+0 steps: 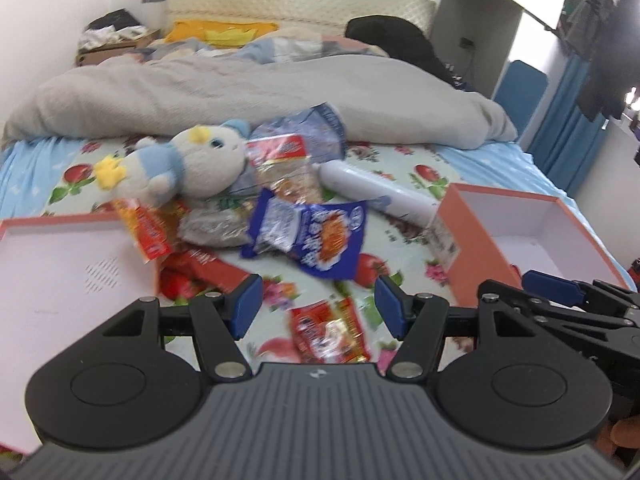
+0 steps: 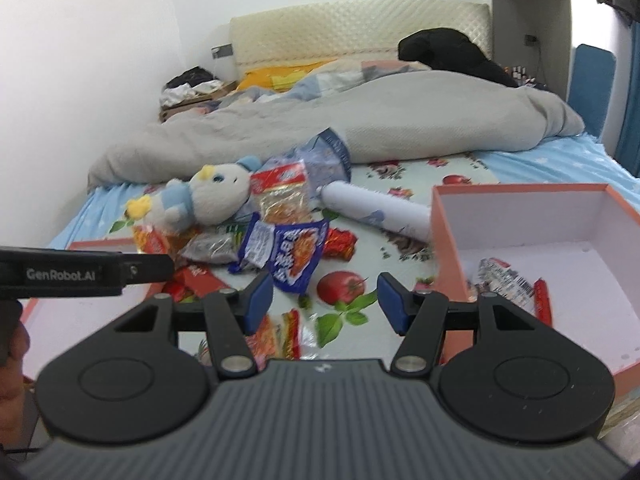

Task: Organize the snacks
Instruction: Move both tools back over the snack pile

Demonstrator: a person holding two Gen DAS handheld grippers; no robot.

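Note:
Snack packets lie heaped on the floral bed sheet: a blue packet (image 1: 320, 236) (image 2: 294, 256), a clear packet with a red label (image 1: 280, 160) (image 2: 280, 196), an orange one (image 1: 146, 230), a grey one (image 1: 216, 226) and a red one (image 1: 328, 330) close under my left gripper (image 1: 318, 308). That gripper is open and empty above the red packet. My right gripper (image 2: 324, 300) is open and empty above the sheet. An orange box (image 2: 440, 240) (image 1: 472, 240) on the right holds a clear packet (image 2: 504, 280) and a red stick (image 2: 542, 300).
An orange lid or tray (image 1: 60, 280) (image 2: 88, 246) lies at left. A plush toy (image 1: 192, 164) (image 2: 208, 200) and a white bottle (image 1: 380, 196) (image 2: 376, 208) lie among the snacks. A grey duvet (image 1: 260, 96) covers the far bed. The right gripper shows at the left wrist view's right edge (image 1: 568, 296).

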